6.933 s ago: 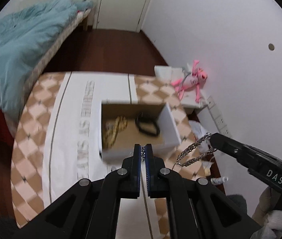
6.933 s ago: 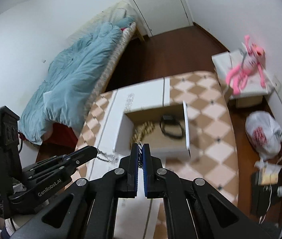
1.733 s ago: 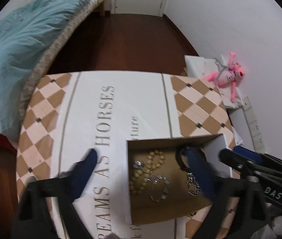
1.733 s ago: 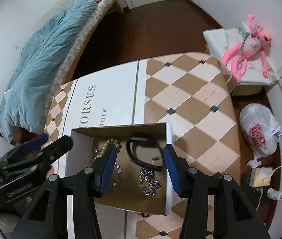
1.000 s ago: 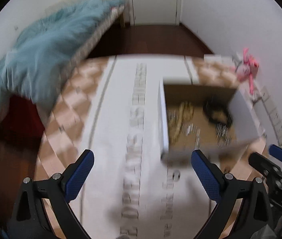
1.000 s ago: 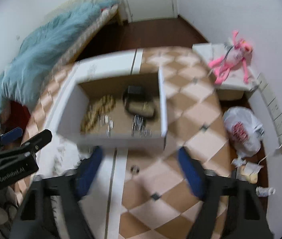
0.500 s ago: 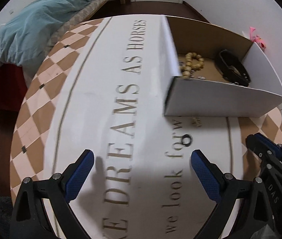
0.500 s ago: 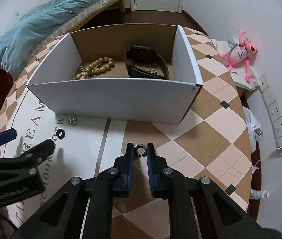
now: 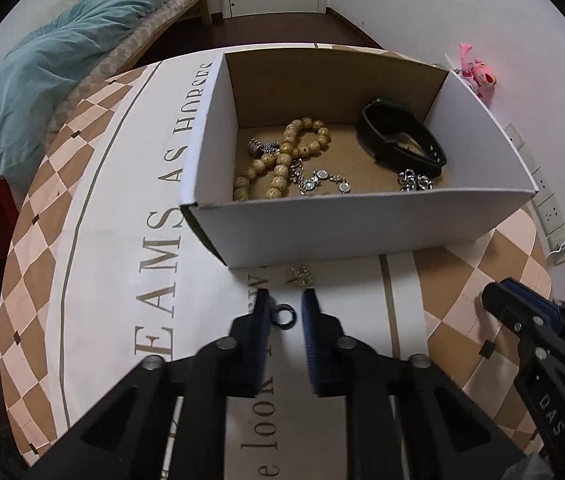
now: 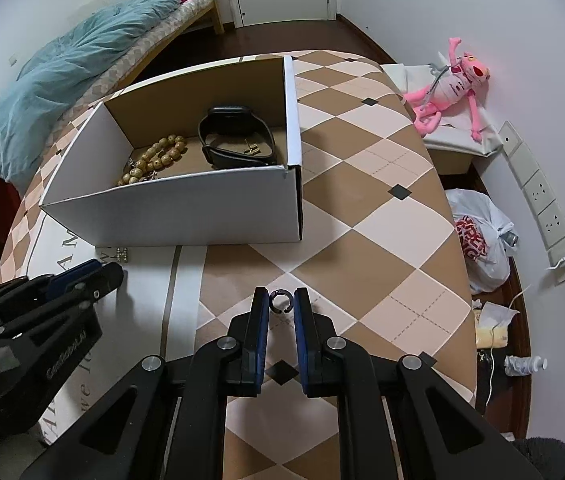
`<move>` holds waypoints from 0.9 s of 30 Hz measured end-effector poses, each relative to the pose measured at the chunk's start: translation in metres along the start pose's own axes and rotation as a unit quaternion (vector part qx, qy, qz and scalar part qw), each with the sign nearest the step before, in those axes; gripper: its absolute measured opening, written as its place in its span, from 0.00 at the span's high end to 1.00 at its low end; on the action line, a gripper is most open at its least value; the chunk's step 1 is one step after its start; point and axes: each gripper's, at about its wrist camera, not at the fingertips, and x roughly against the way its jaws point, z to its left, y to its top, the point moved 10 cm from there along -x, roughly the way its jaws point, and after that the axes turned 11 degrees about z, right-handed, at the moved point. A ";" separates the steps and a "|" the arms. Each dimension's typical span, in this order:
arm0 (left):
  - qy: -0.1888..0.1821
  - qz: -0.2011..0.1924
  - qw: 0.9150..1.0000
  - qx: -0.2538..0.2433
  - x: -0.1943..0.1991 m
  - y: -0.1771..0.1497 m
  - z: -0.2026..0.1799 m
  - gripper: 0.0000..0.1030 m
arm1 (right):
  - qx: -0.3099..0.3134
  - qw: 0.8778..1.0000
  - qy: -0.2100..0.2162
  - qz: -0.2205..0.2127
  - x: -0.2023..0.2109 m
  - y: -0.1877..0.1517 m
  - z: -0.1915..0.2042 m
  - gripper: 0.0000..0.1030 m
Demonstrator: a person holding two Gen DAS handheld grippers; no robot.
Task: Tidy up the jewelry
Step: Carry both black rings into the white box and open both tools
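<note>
1. Left gripper (image 9: 285, 307) low over the tablecloth (image 9: 94, 264); jaws slightly apart around a black ring (image 9: 284, 315), not clamped.
2. Right gripper (image 10: 281, 304) likewise parted around an open hoop (image 10: 281, 301).
3. In the box (image 9: 362, 220): beads (image 9: 282, 152), strap (image 9: 402, 140), chains (image 9: 414, 181); small charm (image 9: 301, 274) just outside.

In your left wrist view the box (image 9: 362, 236) sits at 12 o'clock on the tablecloth (image 9: 114, 216), with the bead bracelet (image 9: 282, 156) in it toward 11 and the strap (image 9: 402, 140) toward 1. A small charm (image 9: 301, 276) lies on the cloth just before the box's near wall, and a ring (image 9: 284, 315) lies between your left gripper's (image 9: 285, 308) fingers. In the right wrist view the box (image 10: 186, 208) is at 11 o'clock, a second ring (image 10: 281, 300) lies between your right gripper's (image 10: 281, 304) fingers, and the left gripper (image 10: 102, 272) is at 9.
</note>
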 end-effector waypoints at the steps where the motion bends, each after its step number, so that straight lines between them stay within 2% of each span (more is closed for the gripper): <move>1: -0.001 -0.001 1.000 0.001 -0.001 0.001 0.001 0.90 | 0.001 1.000 0.001 -0.002 0.002 0.000 0.000 0.87; 10: -0.012 -0.017 1.000 0.002 0.018 -0.002 0.001 0.90 | 0.002 0.999 0.024 -0.025 0.033 0.007 0.008 0.87; 18: -0.038 -0.064 0.997 0.002 0.081 0.003 -0.006 0.90 | 0.011 0.997 0.046 -0.060 0.078 0.017 0.019 0.87; 27: -0.052 -0.102 0.993 0.000 0.131 0.023 -0.006 0.90 | 0.010 0.994 0.063 -0.094 0.120 0.035 0.026 0.87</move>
